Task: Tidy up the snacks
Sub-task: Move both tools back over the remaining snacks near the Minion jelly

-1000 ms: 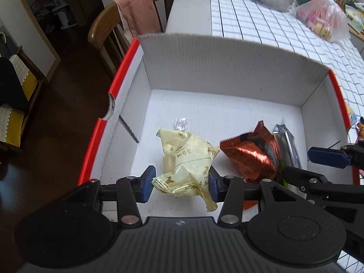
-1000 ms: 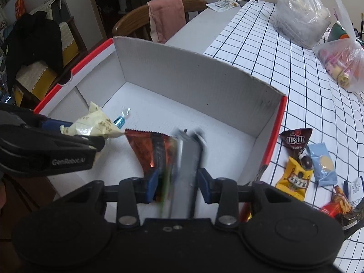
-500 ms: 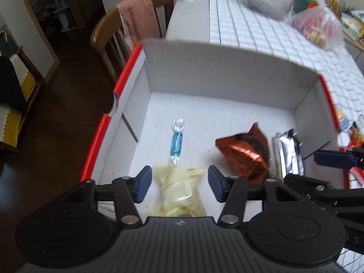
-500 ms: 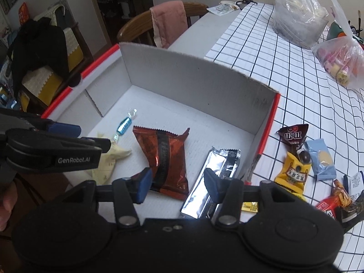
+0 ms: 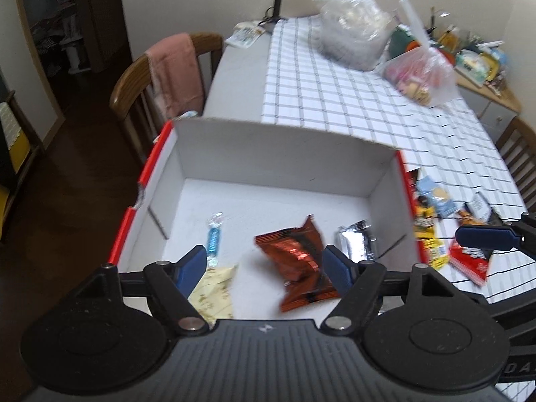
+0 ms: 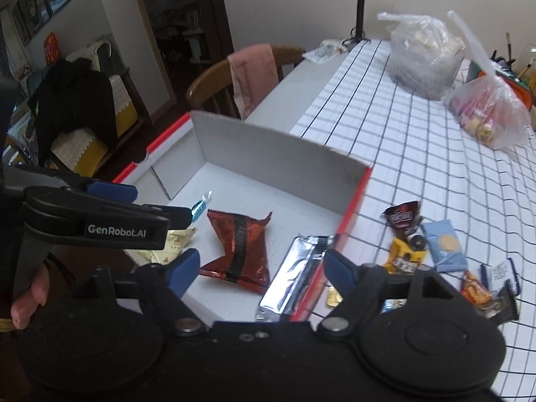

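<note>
A white cardboard box [image 5: 281, 164] [image 6: 268, 147] with red outer sides stands on the table edge. On its floor lie a pale yellow packet [image 5: 214, 289] [image 6: 167, 246], a small blue candy [image 5: 213, 236] [image 6: 198, 206], a red foil packet [image 5: 298, 263] [image 6: 239, 249] and a silver bar [image 5: 356, 243] [image 6: 294, 278]. My left gripper [image 5: 266, 269] hovers above the box, its jaws opening, holding nothing. My right gripper [image 6: 258, 269] hovers above the box's right side, jaws opening too, holding nothing. Several loose snacks [image 6: 428, 244] [image 5: 435, 231] lie on the cloth right of the box.
A checked tablecloth [image 6: 418, 140] covers the table. Two plastic bags [image 6: 425, 57] [image 6: 489, 114] and a desk lamp [image 6: 361, 3] stand at the far end. A wooden chair with a pink towel [image 5: 174, 67] is beside the table, with dark floor to the left.
The left gripper let go of the yellow packet and the right let go of the silver bar; both now lie in the box. Both grippers opened wide and rose away from the box.
</note>
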`<state>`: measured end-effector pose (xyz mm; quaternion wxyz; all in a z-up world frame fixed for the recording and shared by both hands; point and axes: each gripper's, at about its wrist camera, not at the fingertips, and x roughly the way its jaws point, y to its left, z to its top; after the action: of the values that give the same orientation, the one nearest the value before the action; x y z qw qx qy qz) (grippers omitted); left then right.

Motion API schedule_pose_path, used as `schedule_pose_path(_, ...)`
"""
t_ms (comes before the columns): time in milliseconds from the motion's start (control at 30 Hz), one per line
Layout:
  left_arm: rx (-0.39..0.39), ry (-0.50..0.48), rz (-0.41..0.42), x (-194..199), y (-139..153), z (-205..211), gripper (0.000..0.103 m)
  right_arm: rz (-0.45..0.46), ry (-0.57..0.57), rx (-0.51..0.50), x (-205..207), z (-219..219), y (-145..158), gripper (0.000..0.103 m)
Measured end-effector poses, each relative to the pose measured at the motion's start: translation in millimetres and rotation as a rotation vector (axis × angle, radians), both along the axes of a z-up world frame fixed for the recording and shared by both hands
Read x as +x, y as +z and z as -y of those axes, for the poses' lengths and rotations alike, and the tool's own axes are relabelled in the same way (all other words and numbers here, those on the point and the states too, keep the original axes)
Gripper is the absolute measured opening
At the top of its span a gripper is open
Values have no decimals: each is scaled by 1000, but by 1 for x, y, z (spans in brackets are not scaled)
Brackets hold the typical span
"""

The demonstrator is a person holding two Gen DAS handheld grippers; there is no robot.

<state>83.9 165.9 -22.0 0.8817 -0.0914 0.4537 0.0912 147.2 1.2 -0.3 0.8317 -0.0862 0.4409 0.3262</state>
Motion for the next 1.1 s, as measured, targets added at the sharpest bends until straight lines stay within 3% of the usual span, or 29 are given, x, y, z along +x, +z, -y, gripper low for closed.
schedule_pose_path(167, -28, -35, 38, 2, 10, 19, 81, 20, -39, 17, -2, 33, 10, 93)
schedule_pose_path(667, -84, -178, 47, 29, 14, 107, 97, 28, -204, -10, 4, 139, 7, 97)
schedule_pose_path(933, -17, -292, -34, 60, -1, 170, 97, -54, -423, -56, 46, 207, -13, 97)
schedule_pose_path(1100, 30, -347, -148, 88, -16, 202, 97, -116, -521, -72, 67, 227, -33, 96)
